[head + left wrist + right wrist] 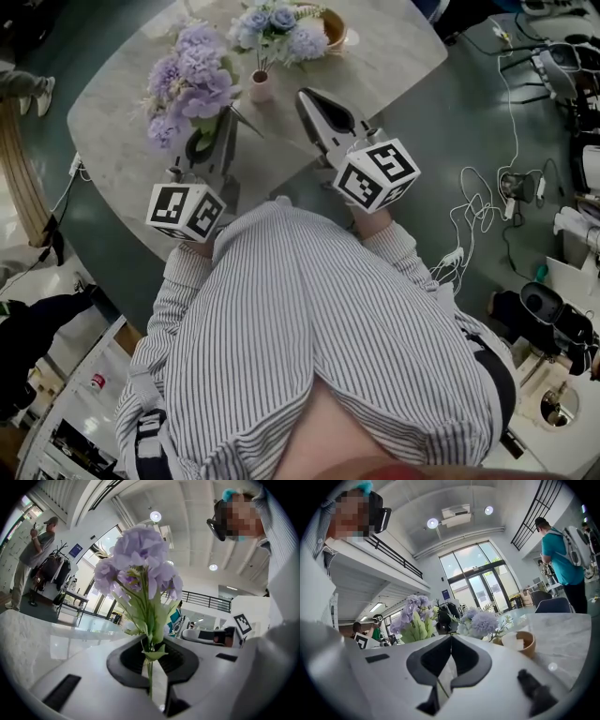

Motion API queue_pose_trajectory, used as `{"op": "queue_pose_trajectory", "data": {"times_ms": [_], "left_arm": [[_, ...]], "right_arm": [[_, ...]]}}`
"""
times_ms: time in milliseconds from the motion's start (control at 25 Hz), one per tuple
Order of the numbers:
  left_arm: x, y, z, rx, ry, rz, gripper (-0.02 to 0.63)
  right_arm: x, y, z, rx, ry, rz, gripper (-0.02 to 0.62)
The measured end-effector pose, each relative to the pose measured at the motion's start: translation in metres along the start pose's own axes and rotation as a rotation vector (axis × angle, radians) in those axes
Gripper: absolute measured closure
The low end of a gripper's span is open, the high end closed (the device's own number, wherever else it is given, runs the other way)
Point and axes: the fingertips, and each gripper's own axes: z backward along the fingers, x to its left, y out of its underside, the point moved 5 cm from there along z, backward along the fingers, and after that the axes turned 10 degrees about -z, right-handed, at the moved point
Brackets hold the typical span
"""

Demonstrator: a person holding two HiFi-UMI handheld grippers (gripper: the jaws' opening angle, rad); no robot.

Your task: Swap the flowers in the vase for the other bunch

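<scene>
Your table (394, 56) has a pale, marble-veined top, polished enough to throw back reflections. The left gripper (225, 122) and right gripper (307, 97) have smooth, matt white plastic shells, with dark, finely ribbed pads (427, 662) inside. The purple bunch (192, 80) looks like soft fabric petals on plasticky green stems, and the pale blue bunch (277, 28) looks much the same. The vase (261, 86) is smooth and pinkish, with a slight gloss. The bowl (335, 28) looks like satin-finished wood. Your shirt (319, 319) is thin, creased, striped cloth.
</scene>
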Motion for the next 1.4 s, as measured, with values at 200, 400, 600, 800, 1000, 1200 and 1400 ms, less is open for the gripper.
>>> {"op": "queue_pose_trajectory", "data": {"times_ms": [200, 400, 600, 800, 1000, 1200, 1400], "left_arm": [[0.001, 0.002, 0.0, 0.01, 0.005, 0.005, 0.552], [-0.001, 0.0, 0.0, 0.011, 0.004, 0.005, 0.552], [0.0, 0.004, -0.001, 0.015, -0.005, 0.016, 0.552], [0.001, 0.008, -0.001, 0.016, -0.009, 0.032, 0.552], [0.001, 0.008, 0.0, 0.025, -0.018, 0.037, 0.552], [-0.002, 0.007, 0.001, 0.04, -0.017, 0.038, 0.552], [-0.002, 0.01, 0.002, 0.046, -0.021, 0.043, 0.552]], "right_arm": [[0.0, 0.003, 0.001, -0.003, 0.014, -0.005, 0.58], [-0.002, -0.002, 0.007, -0.039, 0.031, -0.008, 0.58], [-0.005, 0.001, 0.008, -0.048, 0.017, -0.02, 0.58], [-0.005, 0.008, 0.007, -0.026, -0.004, -0.024, 0.58], [-0.007, 0.008, 0.006, -0.003, 0.011, -0.017, 0.58], [-0.005, 0.007, 0.006, -0.001, 0.018, -0.029, 0.58], [-0.005, 0.008, 0.007, -0.018, 0.014, -0.024, 0.58]]}}
